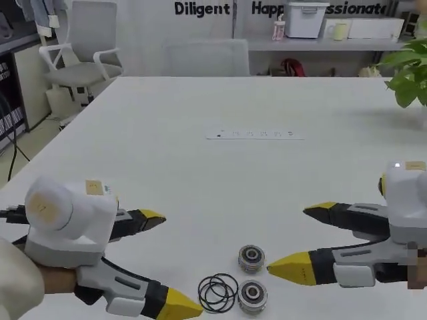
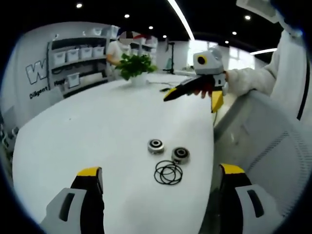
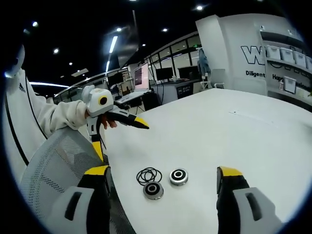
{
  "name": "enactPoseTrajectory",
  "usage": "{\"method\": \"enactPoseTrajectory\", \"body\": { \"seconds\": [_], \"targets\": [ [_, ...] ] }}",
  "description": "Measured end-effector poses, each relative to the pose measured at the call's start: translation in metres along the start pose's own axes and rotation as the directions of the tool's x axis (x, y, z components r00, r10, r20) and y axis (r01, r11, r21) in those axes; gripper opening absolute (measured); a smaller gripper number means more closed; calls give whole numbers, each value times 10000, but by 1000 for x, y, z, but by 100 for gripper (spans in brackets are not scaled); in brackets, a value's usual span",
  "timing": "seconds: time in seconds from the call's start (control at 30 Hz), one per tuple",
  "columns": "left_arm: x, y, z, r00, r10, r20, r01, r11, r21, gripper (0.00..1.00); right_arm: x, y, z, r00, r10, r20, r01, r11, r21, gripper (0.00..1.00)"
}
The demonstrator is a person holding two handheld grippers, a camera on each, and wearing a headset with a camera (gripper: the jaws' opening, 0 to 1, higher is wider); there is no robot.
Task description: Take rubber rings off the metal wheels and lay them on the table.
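Nearest the headset, the left gripper (image 1: 168, 262) hovers low over the near edge of the table (image 1: 220, 173). Its jaws are spread wide with nothing between them, and its lower yellow tip is just beside the loose rubber rings (image 1: 218, 293). These rings are several thin black loops overlapping in one small heap, lying flat on the white top.

Right of the heap, touching it or nearly so, is the near wheel (image 1: 253, 295). The far wheel (image 1: 251, 257) sits just beyond it, apart from the rings. Both wheels lie flat with their hub faces up, so their axles point straight up and their rims are open to a pinch from the sides. Each shows a dark band round the hub, but at this size I cannot tell whether that is a ring left to pull or part of the wheel.

Across from them, the right gripper (image 1: 289, 239) is likewise wide open and empty. Its lower tip points at the far wheel from just beside it, nearer than either left tip. In my judgement the right gripper is best placed for the far wheel, and the left for steadying the near one.

Beyond lies bare table, then a chair (image 1: 87, 47) and shelves (image 1: 320, 43).
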State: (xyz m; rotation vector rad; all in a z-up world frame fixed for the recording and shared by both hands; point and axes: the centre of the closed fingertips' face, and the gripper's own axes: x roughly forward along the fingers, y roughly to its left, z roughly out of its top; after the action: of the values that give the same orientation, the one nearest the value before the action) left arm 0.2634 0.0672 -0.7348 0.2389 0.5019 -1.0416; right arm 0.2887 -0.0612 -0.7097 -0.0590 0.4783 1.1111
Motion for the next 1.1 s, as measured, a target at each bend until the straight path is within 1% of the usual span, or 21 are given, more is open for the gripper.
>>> {"method": "enactPoseTrajectory", "body": {
  "seconds": [0.07,0.13,0.2,0.3,0.37,0.43,0.53,0.63,0.83,0.9,1.0,1.1],
  "targets": [
    [-5,0,-3,10000,36,-12,-37,9996,-295,100,-4,-1,-6,9998,-169,-64,170,9998,139,87],
    [-8,-2,-6,10000,36,81,-31,9987,-516,100,-8,-1,-11,9996,-268,-70,270,9994,214,86],
    [-10,-5,-9,10000,22,76,-17,9982,-606,100,-9,2,-16,9994,-286,-180,293,9989,361,86],
    [-11,-7,-14,9999,94,83,-88,9975,-696,100,-9,4,-22,9988,-328,-371,340,9989,329,86],
    [-10,-9,-16,10000,38,90,-30,9956,-941,100,-8,5,-26,9984,-311,-483,329,9987,381,86],
    [-9,-10,-18,10000,33,76,-25,9947,-1028,100,-7,8,-31,9977,-220,-643,249,9987,438,86],
    [-8,-11,-20,10000,31,-28,-34,9946,-1037,100,-6,12,-39,9949,-138,-995,177,9991,388,86],
    [-7,-11,-23,9999,5,-144,-19,9948,-1014,100,-6,14,-41,9943,-87,-1065,121,9994,315,86],
    [-4,-16,-27,9999,-82,-134,68,9947,-1024,100,-8,14,-47,9927,-147,-1197,200,9989,429,86],
    [-2,-19,-29,9996,-170,-212,147,9948,-1007,100,-8,14,-51,9917,-161,-1276,231,9983,534,87],
    [0,-23,-33,9988,-267,-418,233,9967,-778,100,-8,16,-58,9894,-96,-1448,191,9977,643,87],
    [2,-24,-35,9985,-313,-454,279,9970,-716,100,-7,17,-62,9866,-74,-1632,172,9981,585,88]
  ]
}}
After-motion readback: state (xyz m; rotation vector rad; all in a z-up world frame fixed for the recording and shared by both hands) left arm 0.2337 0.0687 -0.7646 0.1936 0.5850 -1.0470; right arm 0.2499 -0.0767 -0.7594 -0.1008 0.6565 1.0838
